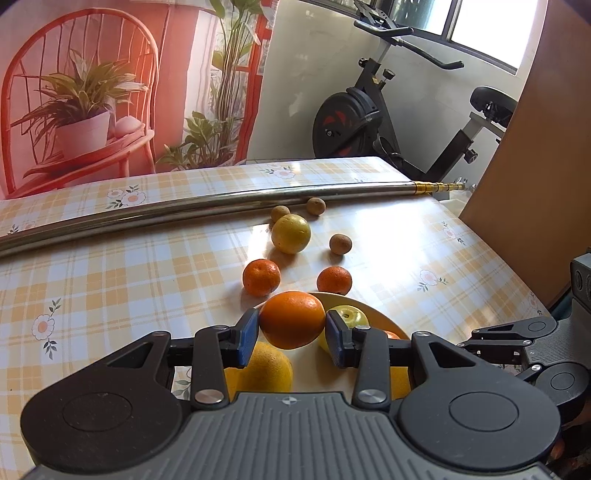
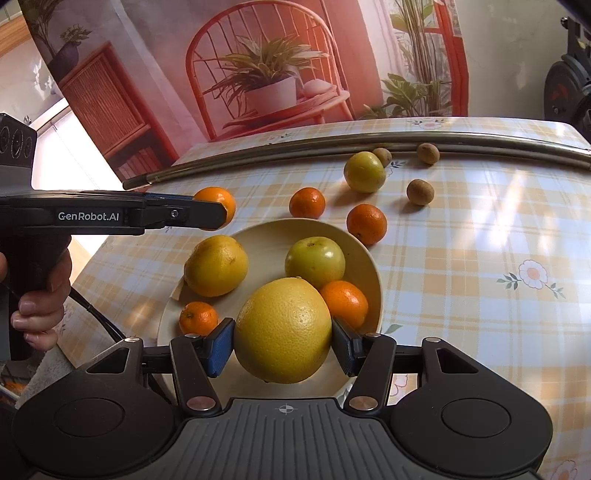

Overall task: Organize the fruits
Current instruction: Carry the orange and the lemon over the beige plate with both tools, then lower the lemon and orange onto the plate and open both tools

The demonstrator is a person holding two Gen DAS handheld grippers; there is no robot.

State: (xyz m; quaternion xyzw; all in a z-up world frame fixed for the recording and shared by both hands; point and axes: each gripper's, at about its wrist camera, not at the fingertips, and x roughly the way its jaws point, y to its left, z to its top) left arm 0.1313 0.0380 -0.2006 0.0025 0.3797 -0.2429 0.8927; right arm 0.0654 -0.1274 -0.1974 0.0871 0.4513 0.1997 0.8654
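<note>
Premises: a private home, living or dining area. Evidence — a table [image 1: 110, 258] under a yellow-checked, flower-printed oilcloth, with a bowl [image 2: 362, 266] of fruit on it; an exercise bike [image 1: 369, 122] against the wall at 1 o'clock in the left wrist view; a window [image 1: 487, 26] above it; a printed backdrop [image 2: 258, 74] of chair and potted plants at 12 o'clock.

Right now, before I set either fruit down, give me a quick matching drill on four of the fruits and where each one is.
Things:
1. orange
2. large yellow grapefruit
3. green apple
4. brown kiwi

Places:
A. loose on the tablecloth, outside the plate
B. held in the right gripper
C. resting on the plate, not gripped
D. held in the left gripper

Pairs: 1-D, 2-B, 3-C, 4-A
</note>
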